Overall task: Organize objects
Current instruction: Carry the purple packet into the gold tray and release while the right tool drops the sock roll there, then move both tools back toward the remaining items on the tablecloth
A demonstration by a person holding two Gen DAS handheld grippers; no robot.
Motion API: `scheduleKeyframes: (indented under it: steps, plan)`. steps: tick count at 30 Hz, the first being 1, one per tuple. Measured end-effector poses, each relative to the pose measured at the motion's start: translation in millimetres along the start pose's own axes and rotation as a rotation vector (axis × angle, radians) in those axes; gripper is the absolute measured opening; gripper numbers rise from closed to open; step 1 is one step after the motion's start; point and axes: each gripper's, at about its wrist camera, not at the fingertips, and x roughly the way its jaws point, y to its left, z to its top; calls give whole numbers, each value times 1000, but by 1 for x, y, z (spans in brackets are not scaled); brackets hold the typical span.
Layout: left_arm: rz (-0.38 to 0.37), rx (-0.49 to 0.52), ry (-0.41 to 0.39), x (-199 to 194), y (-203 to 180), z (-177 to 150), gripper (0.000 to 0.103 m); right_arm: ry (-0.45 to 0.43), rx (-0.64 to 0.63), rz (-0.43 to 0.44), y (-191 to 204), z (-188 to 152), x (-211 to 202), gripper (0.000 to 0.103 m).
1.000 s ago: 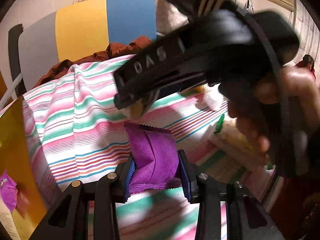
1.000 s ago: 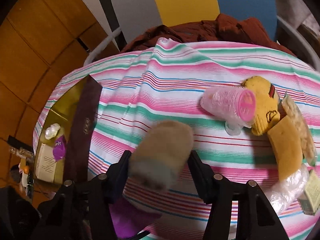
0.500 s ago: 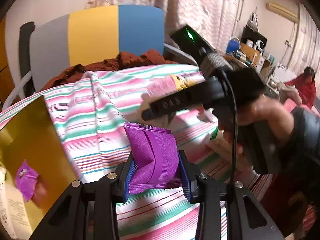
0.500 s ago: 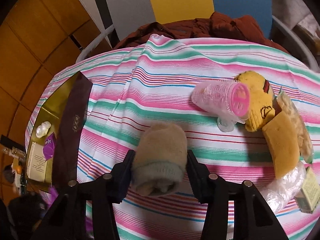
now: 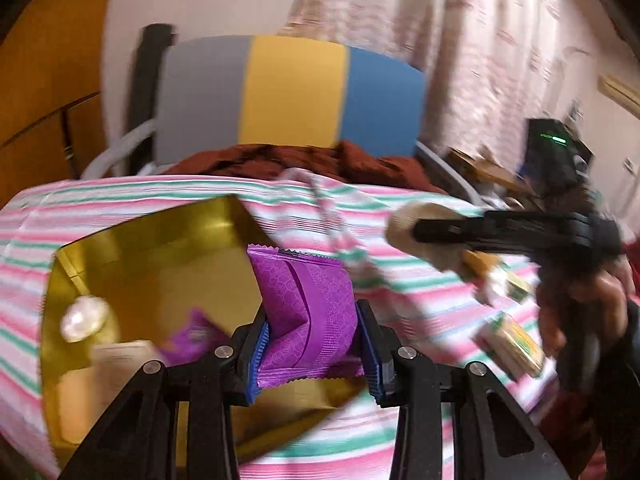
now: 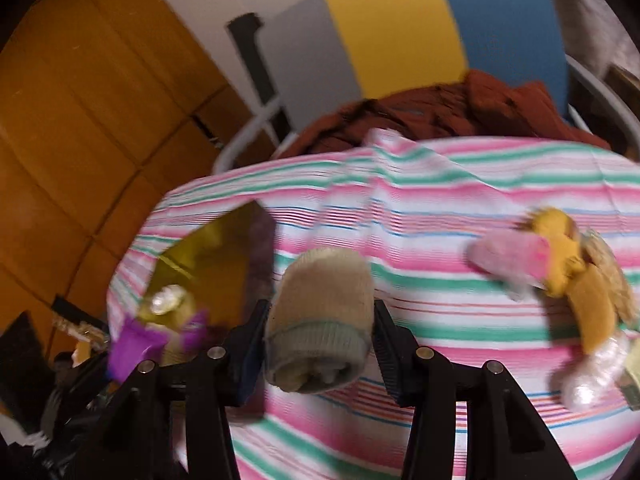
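- Striped cloth (image 5: 120, 216) (pink/green/white) covers the table in the left wrist view; behind it a chair back (image 5: 292, 96) in grey, yellow and blue, w/ a rust-brown garment (image 5: 304, 162) heaped at its base, a patterned curtain (image 5: 460, 40) and wood panelling (image 5: 44, 60).
- Left gripper (image 5: 310, 342): blue pads pinch a purple sachet (image 5: 306, 312), long axis upright, serrated top edge pointing away from the camera, held over the near-right corner of a gold box (image 5: 160, 264).
- Right gripper (image 5: 500, 232) at frame right, in a hand (image 5: 576, 300); it clamps a beige sock roll (image 5: 428, 236).
- Right wrist view (blurred): same cloth, chair, panelling. Sock roll (image 6: 320, 320) squeezed between the fingers, long axis along them, grey cuff end toward the camera.
- Gold box (image 6: 212, 256) to the left; pink cup (image 6: 508, 260), yellow toy (image 6: 560, 256) and sponge (image 6: 596, 308) to the right.
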Motion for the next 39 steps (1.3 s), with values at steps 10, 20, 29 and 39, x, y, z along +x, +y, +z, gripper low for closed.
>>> scheduleKeyframes:
  steps: [10, 20, 29, 39]
  plan:
    - [207, -200, -41, -11, 106, 14, 48, 36, -29, 207, 117, 24, 61, 59]
    - [300, -312, -16, -26, 156, -18, 49, -23, -127, 132, 166, 0, 62, 103]
    - [312, -264, -17, -35, 136, -31, 49, -173, -194, -150, 158, -45, 34, 103]
    - [308, -176, -46, -47, 104, -29, 49, -336, -338, -373, 153, -79, -6, 103]
